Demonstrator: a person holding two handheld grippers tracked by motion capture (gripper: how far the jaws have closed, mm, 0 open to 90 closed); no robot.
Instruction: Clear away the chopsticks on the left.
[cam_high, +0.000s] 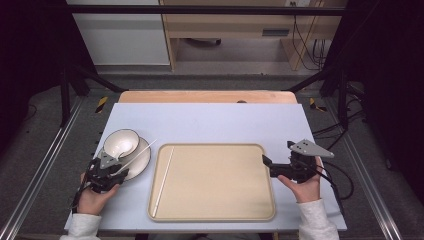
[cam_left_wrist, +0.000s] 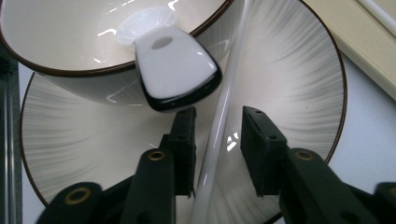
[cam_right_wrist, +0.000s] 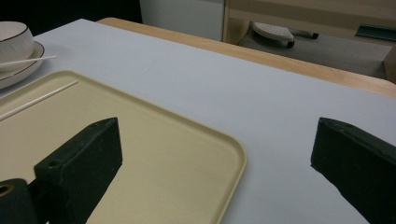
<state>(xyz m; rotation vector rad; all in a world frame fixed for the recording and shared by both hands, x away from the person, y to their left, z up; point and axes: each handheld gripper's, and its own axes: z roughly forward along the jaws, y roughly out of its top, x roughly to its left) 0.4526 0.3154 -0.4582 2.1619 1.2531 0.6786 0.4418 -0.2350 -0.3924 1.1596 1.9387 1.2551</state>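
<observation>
A white bowl (cam_high: 121, 142) with a dark rim stands on a ribbed plate (cam_high: 141, 161) at the table's left. A white spoon (cam_left_wrist: 173, 70) with a black edge leans out of the bowl (cam_left_wrist: 70, 32). One white chopstick (cam_left_wrist: 219, 126) lies across the plate (cam_left_wrist: 289, 84). My left gripper (cam_left_wrist: 215, 140) is open, its jaws straddling that chopstick with a gap on both sides. A second chopstick (cam_high: 164, 180) lies on the beige tray (cam_high: 220, 180). Beside the tray's right edge, my right gripper (cam_high: 277, 152) is wide open and holds nothing.
The tray's near corner (cam_right_wrist: 236, 154) sits between the right gripper's jaws (cam_right_wrist: 219, 158). Pale blue tabletop (cam_right_wrist: 280, 107) lies beyond it, with a wooden edge (cam_high: 207, 96) at the back. A dark frame and cables stand around the table.
</observation>
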